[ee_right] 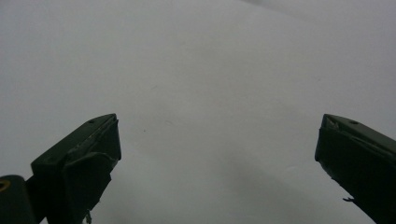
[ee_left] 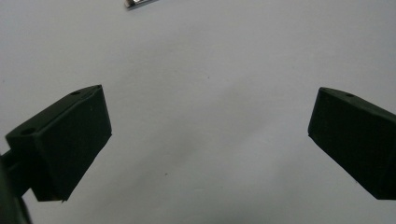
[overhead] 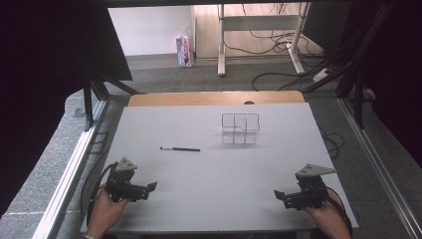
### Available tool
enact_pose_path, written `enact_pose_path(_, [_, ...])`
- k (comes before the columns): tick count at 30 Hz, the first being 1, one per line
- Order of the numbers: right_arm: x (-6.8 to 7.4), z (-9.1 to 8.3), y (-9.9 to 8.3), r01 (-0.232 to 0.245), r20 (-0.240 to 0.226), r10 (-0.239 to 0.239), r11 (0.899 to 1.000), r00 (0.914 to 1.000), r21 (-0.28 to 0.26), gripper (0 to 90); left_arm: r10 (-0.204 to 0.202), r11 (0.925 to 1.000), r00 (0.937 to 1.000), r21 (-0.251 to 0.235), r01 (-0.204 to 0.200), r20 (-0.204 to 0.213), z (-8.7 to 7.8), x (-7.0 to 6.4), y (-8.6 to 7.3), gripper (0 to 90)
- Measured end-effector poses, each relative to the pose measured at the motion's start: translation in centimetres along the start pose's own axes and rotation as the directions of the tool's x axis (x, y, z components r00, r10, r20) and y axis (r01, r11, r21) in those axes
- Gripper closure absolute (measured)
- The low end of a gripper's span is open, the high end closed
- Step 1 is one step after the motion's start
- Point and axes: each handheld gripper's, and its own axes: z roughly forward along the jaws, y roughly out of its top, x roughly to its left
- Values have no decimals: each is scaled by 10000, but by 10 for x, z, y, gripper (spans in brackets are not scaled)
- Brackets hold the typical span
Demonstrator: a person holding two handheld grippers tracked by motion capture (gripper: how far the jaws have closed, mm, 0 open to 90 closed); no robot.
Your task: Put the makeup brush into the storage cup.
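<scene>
Left tongs (overhead: pixel 152 186): black body, grey three-cornered plate on top, black cable trailing back past hand. Right tongs (overhead: pixel 278 193): same black build, grey plate, black cable. Jaws: blocky matte black pads, small screw holes on upper faces. Forearms bare, no sleeves visible.

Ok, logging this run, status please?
Left gripper and right gripper open, empty. Brush flat on table, organizer beyond. Nothing between.

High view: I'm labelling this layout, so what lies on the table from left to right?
left gripper → thin dark brush → clear divided organizer → right gripper, all on the table.
</scene>
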Motion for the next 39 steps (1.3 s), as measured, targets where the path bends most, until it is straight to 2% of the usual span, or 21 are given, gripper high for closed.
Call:
enact_pose_path(2, [0, 0, 0, -1, 3, 1, 10000, 10000, 11, 2, 50, 10000, 10000, 67, -50, 15, 1, 0, 2, 0])
enact_pose_path(5, [0, 0, 0, 22, 29, -22, 10000, 10000, 12, 3, 361, 9989, 9993, 301, -359, -76, 4, 1, 11, 0])
enact_pose_path(15, [0, -1, 0, 48, 102, -49, 10000, 9999, 20, 9, 786, 9957, 9966, 509, -773, -227, 11, 2, 30, 0])
enact_pose_path(27, [1, 0, 0, 93, 128, -94, 9999, 9999, 93, 6, 1091, 9916, 9937, 730, -1070, -254, 20, 7, 54, 0])
enact_pose_path(38, [1, 0, 0, 87, 100, -88, 9999, 9999, 90, 0, 1450, 9837, 9894, 1091, -1430, -104, 31, 10, 75, 0])
enact_pose_path(39, [1, 0, 0, 87, 101, -88, 9999, 9999, 104, 0, 1563, 9808, 9877, 1198, -1541, -95, 34, 11, 79, 0])
